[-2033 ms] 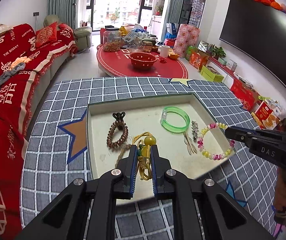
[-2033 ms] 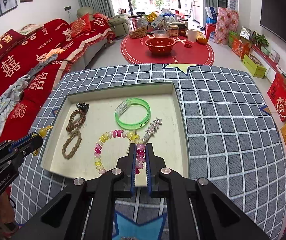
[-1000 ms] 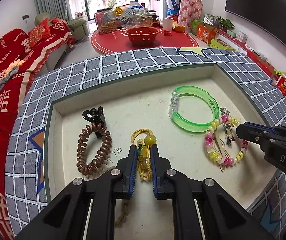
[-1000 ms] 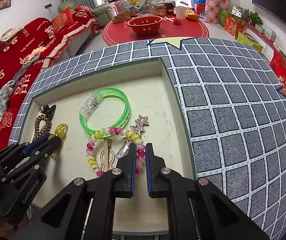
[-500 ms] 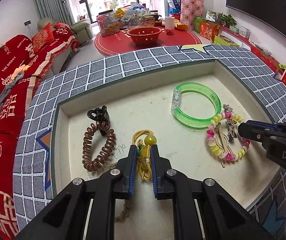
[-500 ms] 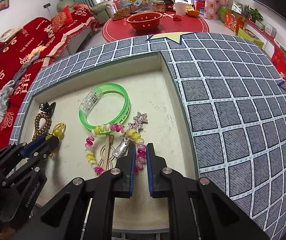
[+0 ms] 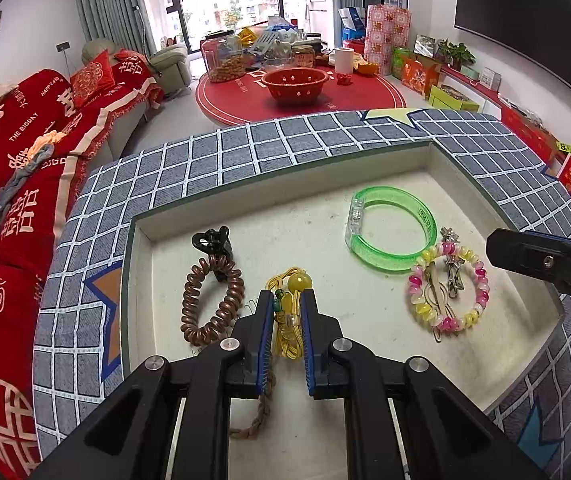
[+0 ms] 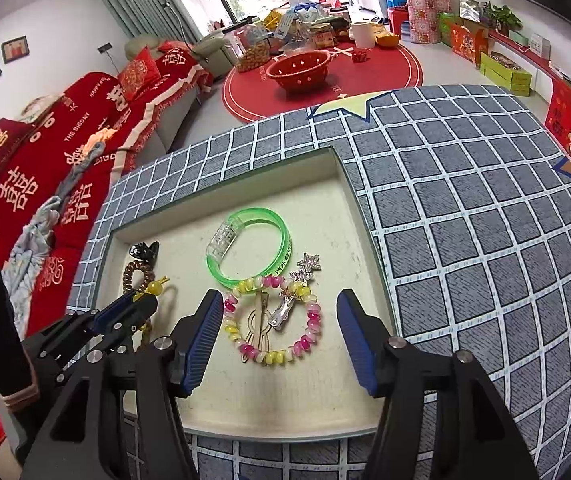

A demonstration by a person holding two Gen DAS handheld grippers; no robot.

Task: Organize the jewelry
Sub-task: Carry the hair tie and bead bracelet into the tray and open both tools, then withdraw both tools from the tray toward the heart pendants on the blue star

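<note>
Leftmost, a red sofa cover [image 7: 25, 128] reads "THE BIGDAY"; inside the tray [image 7: 137, 280] a coil hair tie [image 7: 211, 300] lies beside the left gripper [image 7: 287, 312], clamped on a yellow cord [image 7: 289, 332]. Rightward, the right gripper [image 8: 279, 340], jaws just spread wide, straddles the freed bead bracelet [image 8: 273, 316] and hair clips [image 8: 285, 304] below a green bangle [image 8: 245, 246].

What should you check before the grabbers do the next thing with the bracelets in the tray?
1. Right gripper has let go: ok. Its jaws have just been opening and stand wide, clear of the bead bracelet.
2. Bead bracelet lies flat inside the tray: ok.
3. Bead bracelet is free of other pieces: not ok. It overlaps the star hair clip and a gold clip.
4. Left gripper has a firm hold: ok, shut on the yellow cord charm.
5. Yellow cord charm is lifted off the tray floor: cannot tell.
6. Green bangle is clear of both grippers: ok.
</note>
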